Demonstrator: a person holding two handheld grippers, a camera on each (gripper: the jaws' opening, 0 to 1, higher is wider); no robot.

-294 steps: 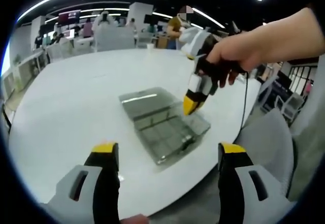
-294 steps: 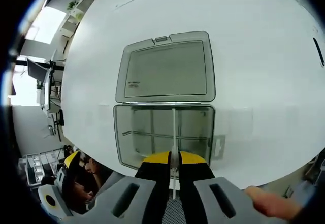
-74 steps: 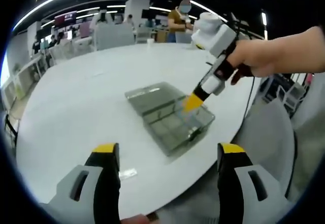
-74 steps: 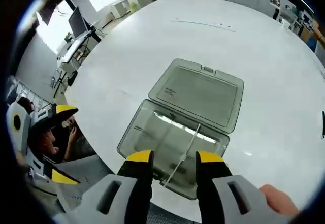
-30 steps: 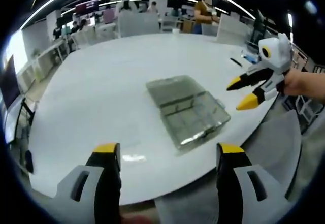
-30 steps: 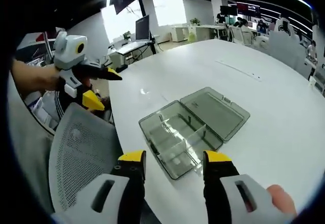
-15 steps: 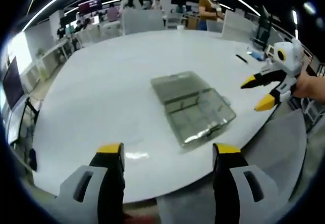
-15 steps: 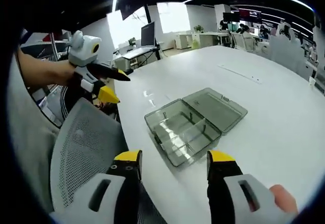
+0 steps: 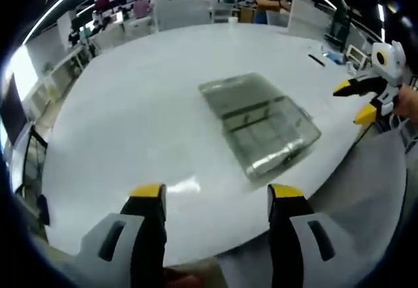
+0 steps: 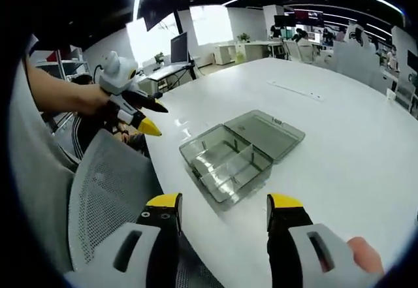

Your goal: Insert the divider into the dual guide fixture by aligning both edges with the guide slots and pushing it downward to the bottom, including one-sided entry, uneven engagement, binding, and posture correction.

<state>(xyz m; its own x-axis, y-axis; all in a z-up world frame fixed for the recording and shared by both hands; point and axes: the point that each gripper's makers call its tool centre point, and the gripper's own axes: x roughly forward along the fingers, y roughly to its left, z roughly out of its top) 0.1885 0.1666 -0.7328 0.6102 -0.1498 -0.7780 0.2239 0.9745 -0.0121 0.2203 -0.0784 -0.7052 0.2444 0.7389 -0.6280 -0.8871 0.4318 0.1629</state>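
Left gripper view looks over a big round white table [image 9: 124, 105]. A clear grey plastic box [image 9: 261, 121] lies open on it, close to the near edge. Its flat lid [image 9: 238, 91] is folded back on the far side, and the deeper tray part sits nearer the edge. Thin walls cross inside the tray, but this view is too blurry to pick out the divider.

The left gripper [image 9: 215, 200] has two yellow-tipped jaws. They stand wide apart with nothing between them. It hangs over the near edge of the table, well apart from the box.

At the right side of this view the right gripper [image 9: 361, 102] pokes in, held by a hand [image 9: 408, 102]. Its yellow tips are spread, and it is off the table's edge, away from the box. A dark pen [image 9: 316, 59] lies on the far side of the table. People stand in the room behind.

In the right gripper view the open box [image 10: 238, 154] shows better. A thin clear divider [image 10: 225, 159] stands upright inside the tray, running across it between the two long walls. The right gripper [image 10: 223, 209] has its jaws wide and empty, near the table's edge and apart from the box.

To the left, the left gripper [image 10: 151, 117] is held in a hand [image 10: 98, 102], with jaws spread. A grey mesh chair [image 10: 108, 196] stands below it, beside the table.
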